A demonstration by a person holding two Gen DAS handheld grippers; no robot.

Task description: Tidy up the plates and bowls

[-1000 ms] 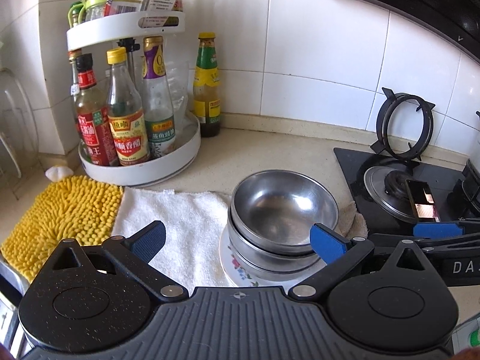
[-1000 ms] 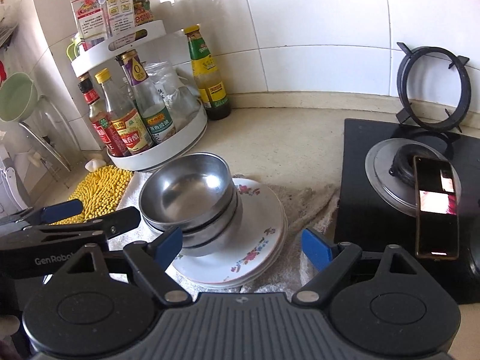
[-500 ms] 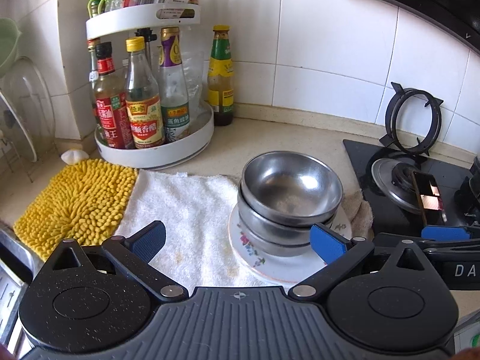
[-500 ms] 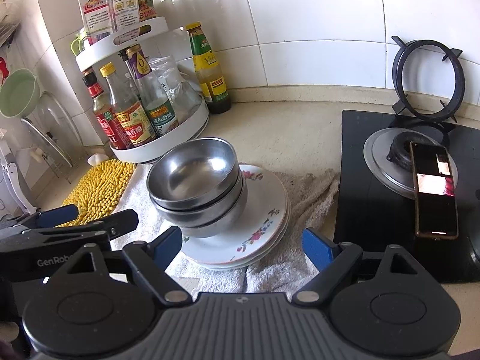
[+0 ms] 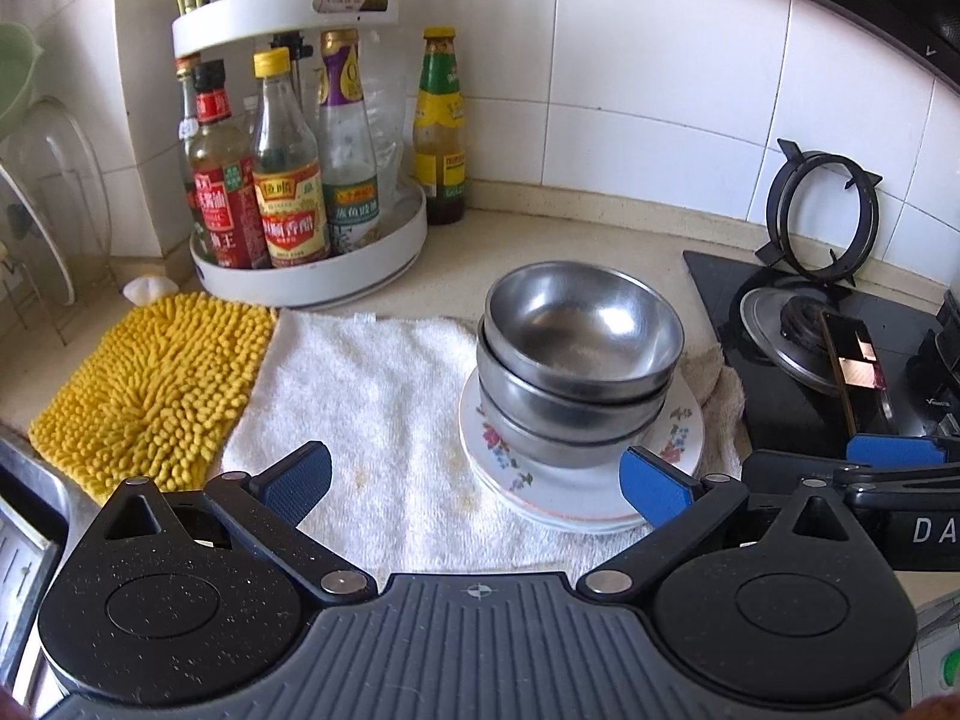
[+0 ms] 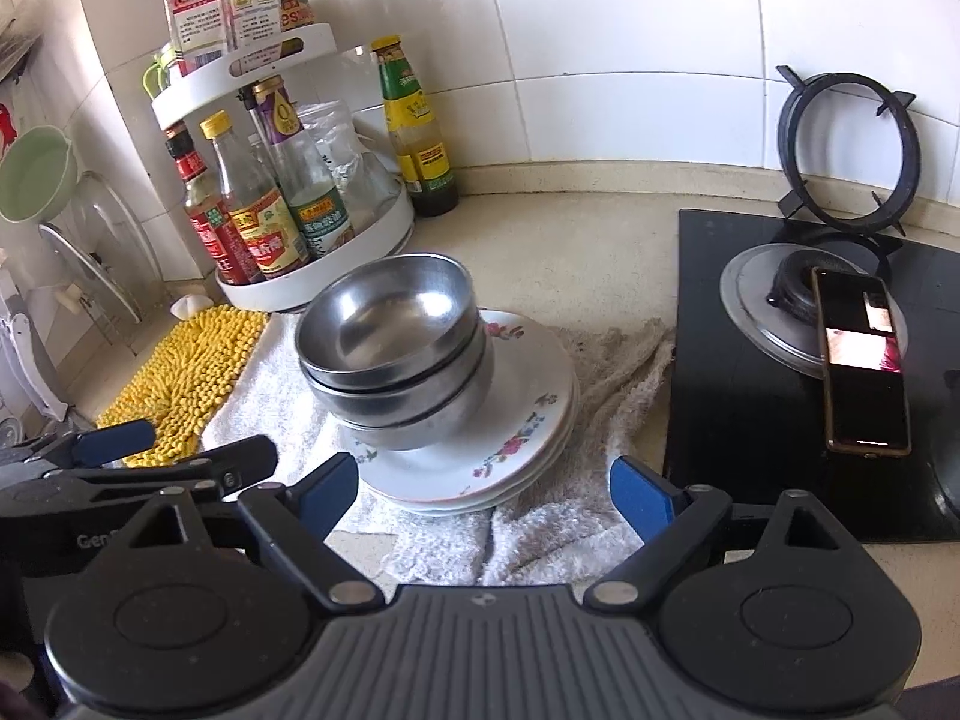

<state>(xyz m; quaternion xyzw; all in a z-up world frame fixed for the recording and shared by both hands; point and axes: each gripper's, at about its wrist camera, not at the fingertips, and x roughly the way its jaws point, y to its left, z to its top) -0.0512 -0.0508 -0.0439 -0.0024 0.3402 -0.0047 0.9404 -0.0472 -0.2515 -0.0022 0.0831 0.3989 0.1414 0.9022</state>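
Three nested steel bowls (image 5: 579, 354) stacked on a pile of floral plates (image 6: 522, 420), off-centre toward the pile's left side. Plates resting on a white towel (image 5: 372, 396) spread across the worktop (image 6: 576, 252). Yellow chenille mat (image 5: 150, 384) touching the towel's left edge. Two-tier white rack of sauce bottles (image 5: 300, 180) behind, green-capped bottle (image 6: 414, 132) just beside it. Black stove (image 6: 780, 420) at right, phone (image 6: 858, 360) lying over the burner. Left gripper (image 5: 474, 480) spread wide, nothing between its pads. Right gripper (image 6: 483, 492) opening, near full spread, empty, plate rim just beyond its tips.
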